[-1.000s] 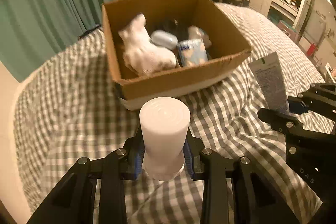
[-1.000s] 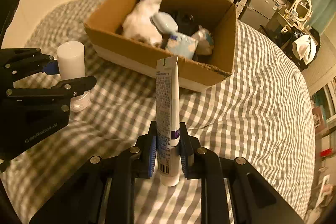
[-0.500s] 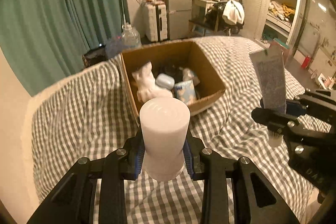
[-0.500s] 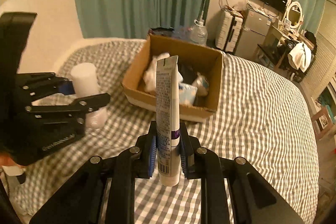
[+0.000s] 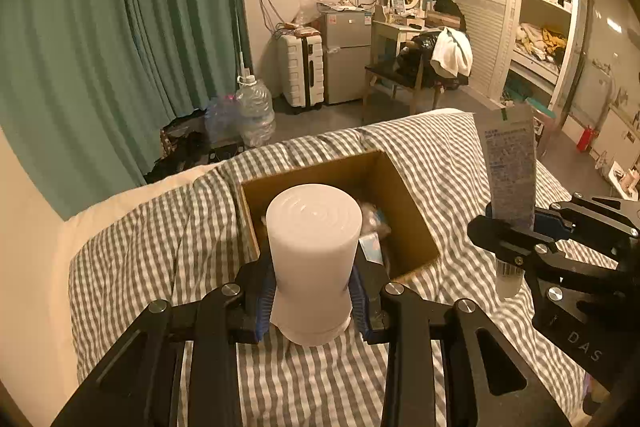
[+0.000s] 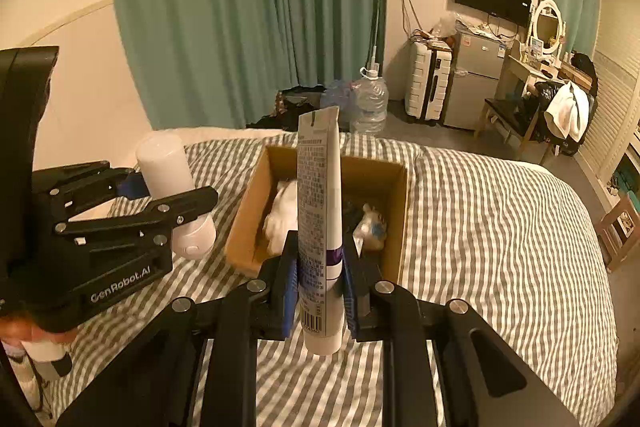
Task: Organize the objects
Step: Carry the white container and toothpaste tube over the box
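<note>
White tube [image 6: 319, 227] upright, cap down, right claw [image 6: 320, 285]

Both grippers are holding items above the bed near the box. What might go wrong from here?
1. The tube is pinched near its cap end by the right gripper, with most of its length standing free above the jaws; it may tip or slip.
2. The box already holds several items, so the white bottle in the left gripper may land on them and roll.
</note>
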### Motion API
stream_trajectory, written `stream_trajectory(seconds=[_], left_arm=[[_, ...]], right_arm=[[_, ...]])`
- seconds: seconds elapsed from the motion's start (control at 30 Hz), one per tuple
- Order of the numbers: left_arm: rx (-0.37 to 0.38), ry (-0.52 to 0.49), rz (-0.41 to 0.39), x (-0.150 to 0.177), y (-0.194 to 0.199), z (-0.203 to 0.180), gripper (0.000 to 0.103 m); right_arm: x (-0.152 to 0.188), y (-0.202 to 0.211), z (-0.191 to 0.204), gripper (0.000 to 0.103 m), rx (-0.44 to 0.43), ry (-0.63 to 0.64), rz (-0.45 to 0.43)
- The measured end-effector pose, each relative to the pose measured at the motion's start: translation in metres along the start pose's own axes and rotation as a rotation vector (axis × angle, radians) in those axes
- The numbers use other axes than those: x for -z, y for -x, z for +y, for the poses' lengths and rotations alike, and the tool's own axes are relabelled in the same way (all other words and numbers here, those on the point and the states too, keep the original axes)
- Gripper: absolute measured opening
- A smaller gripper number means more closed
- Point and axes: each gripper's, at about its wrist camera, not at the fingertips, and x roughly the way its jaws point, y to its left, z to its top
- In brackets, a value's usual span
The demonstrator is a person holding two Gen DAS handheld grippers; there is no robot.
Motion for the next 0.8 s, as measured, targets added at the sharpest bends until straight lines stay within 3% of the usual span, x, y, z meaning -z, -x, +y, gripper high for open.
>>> stream_trajectory(seconds=[0.27,0.5,0.8], left_arm=[[0.007,-0.02,0.071,-0.023,-0.08,0.004,0.033],[0.0,-0.07,0.16,-0.019,-0.149,-0.002,0.033],[0.019,-0.091,0.181,-0.011,-0.186,-0.006,0.033]], right_arm=[[-0.028,-0.068,-0.027,0.018,0.019,-0.061,0.035],[-0.018,-0.141,-0.062,0.018,0.016,-0.134,0.121],[0.002,-0.196,-0.072,0.018,0.0,-0.16,0.18]])
